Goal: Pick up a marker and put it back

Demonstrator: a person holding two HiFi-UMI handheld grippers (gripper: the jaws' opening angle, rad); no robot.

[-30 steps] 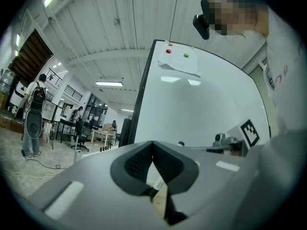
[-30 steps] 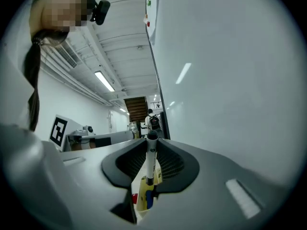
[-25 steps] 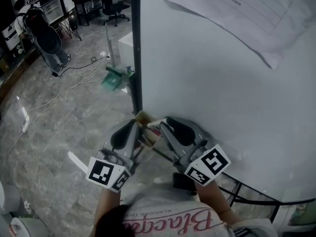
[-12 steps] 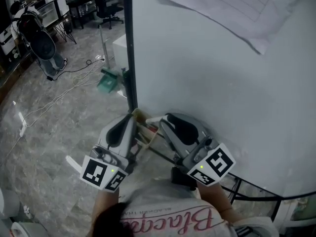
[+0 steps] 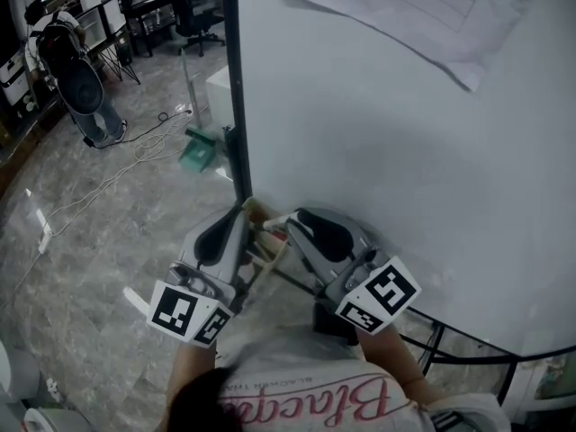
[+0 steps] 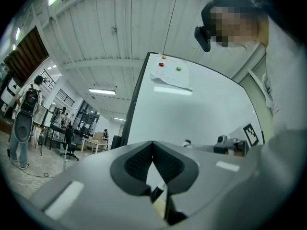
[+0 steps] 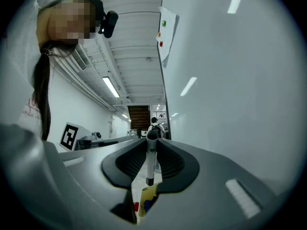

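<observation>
In the right gripper view my right gripper is shut on a white marker with a black cap, which stands upright between the pads. Below it is a yellowish marker box with red and blue markers inside. The head view shows both grippers at the whiteboard's lower left corner, either side of the tan box. The right gripper sits close against the board. My left gripper is on the box's left, its fingertips meeting with nothing gripped.
The board's dark frame post rises just behind the box. A paper sheet hangs on the board above. A green object and cables lie on the marble floor to the left. The board's stand rail runs low on the right.
Both grippers stay at the box by the board's corner, the marker still in the right one. Only the head view has shifted slightly.
</observation>
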